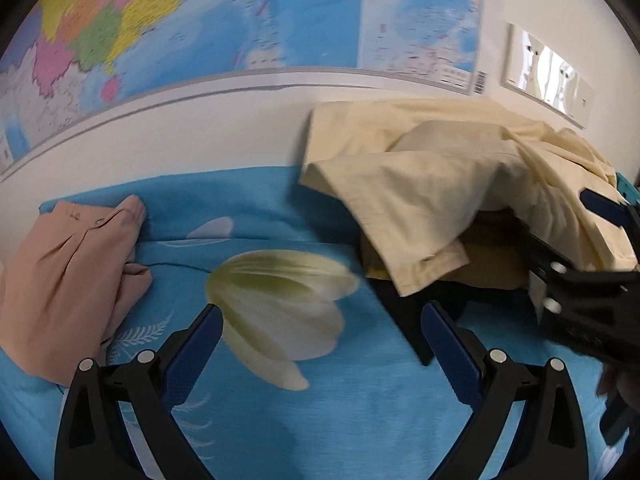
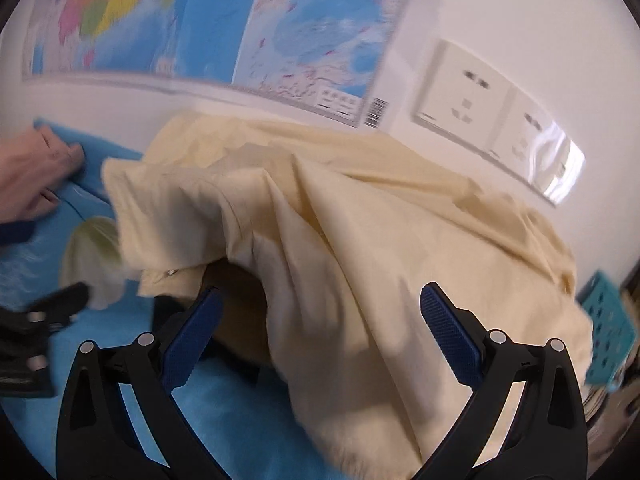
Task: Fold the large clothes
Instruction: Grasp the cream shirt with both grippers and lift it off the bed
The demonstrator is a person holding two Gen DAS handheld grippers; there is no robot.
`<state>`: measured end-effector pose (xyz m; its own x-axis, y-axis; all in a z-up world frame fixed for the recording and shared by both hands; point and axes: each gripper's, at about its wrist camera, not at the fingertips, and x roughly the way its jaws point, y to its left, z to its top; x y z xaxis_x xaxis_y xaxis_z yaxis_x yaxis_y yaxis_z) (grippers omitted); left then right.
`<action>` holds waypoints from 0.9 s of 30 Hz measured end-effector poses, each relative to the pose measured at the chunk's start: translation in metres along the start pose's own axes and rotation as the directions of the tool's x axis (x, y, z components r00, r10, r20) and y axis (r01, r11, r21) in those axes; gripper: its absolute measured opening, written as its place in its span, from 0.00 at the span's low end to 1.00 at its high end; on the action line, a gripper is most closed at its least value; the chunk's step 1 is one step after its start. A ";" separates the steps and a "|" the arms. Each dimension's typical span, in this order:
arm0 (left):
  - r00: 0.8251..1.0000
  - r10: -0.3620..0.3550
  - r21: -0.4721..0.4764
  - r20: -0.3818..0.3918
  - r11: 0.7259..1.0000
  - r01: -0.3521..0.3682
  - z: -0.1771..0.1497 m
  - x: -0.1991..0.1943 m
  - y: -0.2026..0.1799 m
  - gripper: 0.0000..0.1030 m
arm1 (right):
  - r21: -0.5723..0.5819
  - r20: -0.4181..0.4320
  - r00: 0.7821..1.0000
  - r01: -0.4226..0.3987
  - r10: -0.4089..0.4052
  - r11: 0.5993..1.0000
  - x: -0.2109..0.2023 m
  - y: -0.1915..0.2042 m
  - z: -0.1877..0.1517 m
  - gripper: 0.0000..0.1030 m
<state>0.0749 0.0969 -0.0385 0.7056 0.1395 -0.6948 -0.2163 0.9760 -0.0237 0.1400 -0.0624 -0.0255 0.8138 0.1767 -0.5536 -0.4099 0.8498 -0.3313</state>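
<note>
Hovering with jaws apart, the left gripper (image 1: 320, 336) holds nothing above the blue floral sheet (image 1: 280, 208); the right gripper (image 2: 320, 320), equally spread, sits at the heaped cream garment (image 2: 360, 220) by the wall. Judged step: reaching to grasp. Next likely needs pinching an edge and spreading it flat.

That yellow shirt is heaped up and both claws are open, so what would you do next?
Probably ease the right gripper forward and close it on the cream shirt edge in front of it. Both grippers are open and empty, the shirt lies bunched on the blue sheet, and the left gripper faces only bare sheet.
</note>
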 end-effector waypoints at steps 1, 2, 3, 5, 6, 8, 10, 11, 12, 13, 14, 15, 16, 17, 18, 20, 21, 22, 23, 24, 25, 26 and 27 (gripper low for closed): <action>1.000 0.003 -0.001 -0.002 1.000 -0.003 0.000 0.001 0.003 0.93 | -0.027 0.001 1.000 0.026 -0.026 0.999 0.007 0.004 0.004 0.95; 1.000 0.005 0.000 -0.003 1.000 -0.005 0.000 0.002 0.004 0.93 | -0.048 -0.001 0.999 0.042 -0.042 0.998 0.013 0.007 0.007 0.94; 1.000 0.007 0.001 -0.001 1.000 -0.007 0.000 0.003 0.006 0.93 | -0.070 -0.002 0.998 0.065 -0.066 0.995 0.019 0.010 0.010 0.93; 1.000 0.005 0.001 -0.006 1.000 -0.005 0.000 0.005 0.009 0.93 | -0.110 0.004 0.996 0.092 -0.092 0.990 0.028 0.015 0.016 0.86; 1.000 0.006 0.000 -0.008 1.000 -0.006 0.000 0.005 0.011 0.93 | -0.125 0.001 0.996 0.086 -0.087 0.988 0.031 0.017 0.019 0.79; 1.000 0.011 0.000 -0.010 1.000 -0.011 0.000 0.007 0.014 0.93 | -0.162 0.007 0.999 0.046 -0.045 0.986 0.031 0.020 0.027 0.50; 1.000 0.016 -0.005 -0.011 1.000 -0.016 0.001 0.008 0.018 0.93 | -0.171 0.009 1.000 0.005 -0.003 0.985 0.022 0.016 0.036 0.19; 1.000 0.013 -0.009 -0.010 1.000 -0.013 0.002 0.009 0.020 0.93 | -0.150 0.021 1.000 -0.014 0.017 0.989 0.011 0.007 0.042 0.13; 1.000 0.014 -0.014 -0.010 1.000 -0.014 0.003 0.010 0.023 0.93 | -0.114 0.033 0.998 -0.050 0.054 0.992 0.000 -0.004 0.047 0.10; 1.000 0.016 -0.016 -0.007 1.000 -0.016 0.004 0.011 0.026 0.93 | -0.060 0.052 0.994 -0.094 0.097 0.994 -0.014 -0.020 0.051 0.09; 1.000 0.016 -0.010 0.002 1.000 -0.016 0.006 0.010 0.028 0.93 | -0.021 0.071 0.990 -0.119 0.120 0.993 -0.027 -0.035 0.054 0.07; 1.000 0.014 -0.003 0.009 1.000 -0.014 0.008 0.011 0.028 0.93 | 0.010 0.097 0.986 -0.134 0.133 0.991 -0.042 -0.049 0.056 0.07; 1.000 0.003 0.011 0.020 1.000 -0.003 0.011 0.011 0.028 0.93 | 0.039 0.136 0.981 -0.144 0.138 0.989 -0.063 -0.068 0.059 0.06; 0.999 -0.009 0.024 0.034 1.000 0.008 0.014 0.010 0.027 0.93 | 0.061 0.158 0.978 -0.149 0.138 0.987 -0.077 -0.081 0.060 0.06; 0.998 -0.022 0.043 0.055 0.999 0.019 0.018 0.009 0.024 0.93 | 0.097 0.194 0.972 -0.153 0.132 0.984 -0.096 -0.100 0.062 0.06; 0.993 -0.051 0.081 0.110 0.996 0.042 0.030 0.004 0.014 0.93 | 0.157 0.249 0.962 -0.153 0.111 0.976 -0.131 -0.131 0.063 0.05; 0.989 -0.079 0.097 0.127 0.993 0.067 0.036 0.002 0.009 0.93 | 0.190 0.279 0.955 -0.161 0.104 0.968 -0.150 -0.150 0.063 0.05; 0.984 -0.105 0.113 0.142 0.990 0.090 0.043 0.000 0.002 0.93 | 0.213 0.299 0.949 -0.171 0.102 0.962 -0.160 -0.164 0.063 0.05; 0.977 -0.139 0.132 0.163 0.984 0.118 0.051 -0.003 -0.007 0.93 | 0.232 0.323 0.941 -0.182 0.101 0.956 -0.175 -0.178 0.063 0.05; 0.967 -0.180 0.153 0.181 0.976 0.153 0.059 -0.007 -0.016 0.93 | 0.241 0.347 0.933 -0.183 0.091 0.953 -0.191 -0.192 0.063 0.05; 0.958 -0.209 0.172 0.197 0.969 0.176 0.066 -0.010 -0.025 0.93 | 0.252 0.363 0.928 -0.187 0.087 0.950 -0.201 -0.199 0.060 0.05; 0.943 -0.247 0.196 0.224 0.959 0.204 0.074 -0.016 -0.037 0.93 | 0.256 0.382 0.920 -0.198 0.089 0.946 -0.211 -0.207 0.060 0.05; 0.924 -0.296 0.221 0.244 0.944 0.245 0.080 -0.022 -0.047 0.93 | 0.258 0.401 0.911 -0.207 0.090 0.944 -0.220 -0.213 0.060 0.04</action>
<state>0.1237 0.0612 0.0351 0.8800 -0.1196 -0.4596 0.1173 0.9925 -0.0337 0.0727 -0.2525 0.2123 0.8700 0.4373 -0.2278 -0.4492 0.8934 -0.0003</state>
